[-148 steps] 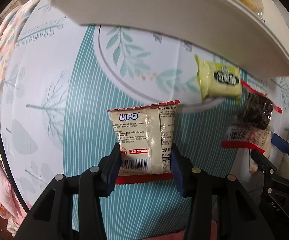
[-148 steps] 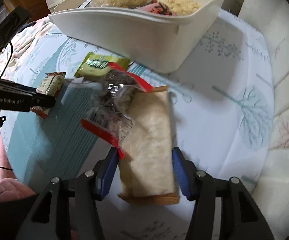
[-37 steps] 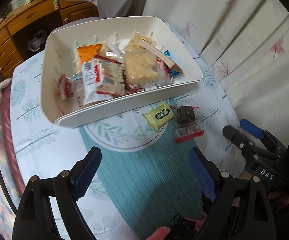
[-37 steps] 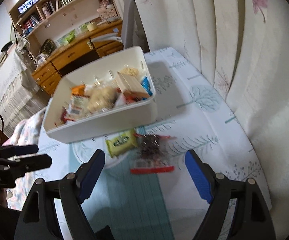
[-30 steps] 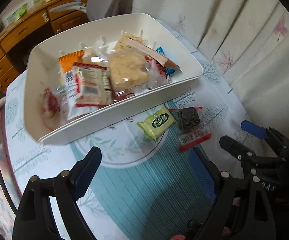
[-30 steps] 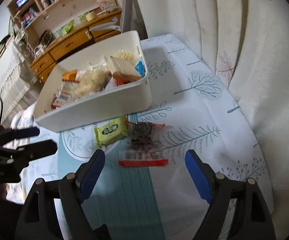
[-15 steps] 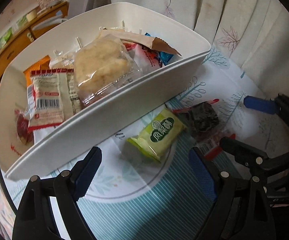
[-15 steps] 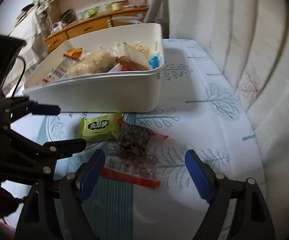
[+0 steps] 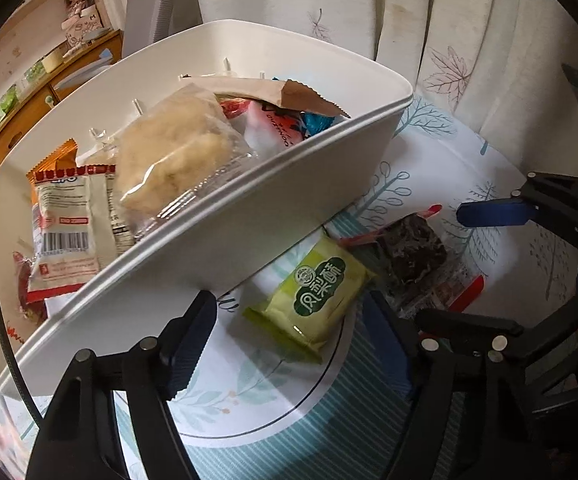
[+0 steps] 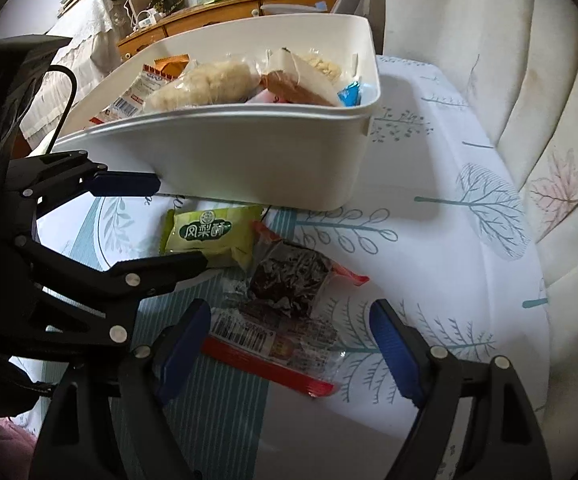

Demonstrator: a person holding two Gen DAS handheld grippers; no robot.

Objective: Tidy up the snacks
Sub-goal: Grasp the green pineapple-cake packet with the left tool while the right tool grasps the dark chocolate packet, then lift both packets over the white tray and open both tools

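A green snack packet [image 9: 313, 288] lies flat on the tablecloth in front of the white bin [image 9: 249, 216]. My left gripper [image 9: 289, 344] straddles it; its jaws are closing, with the pads still clear of the wrapper. Beside the packet lies a dark snack in a clear, red-edged wrapper [image 10: 289, 280]. My right gripper [image 10: 289, 340] stands open around its near end without touching it. The right wrist view also shows the left gripper [image 10: 181, 222] over the green packet [image 10: 213, 232]. The bin [image 10: 269, 160] holds several packets, among them a pale rice cake [image 9: 177, 152].
A cream curtain [image 10: 529, 100] hangs close along the table's right and far sides. A wooden dresser [image 10: 229, 4] and a grey chair [image 9: 157, 4] stand beyond the bin. The patterned tablecloth [image 10: 429, 240] is bare to the right of the snacks.
Both grippers have come down close to the table in front of the bin. The left jaws have narrowed around the green packet. The packets held several seconds ago now lie in the bin.
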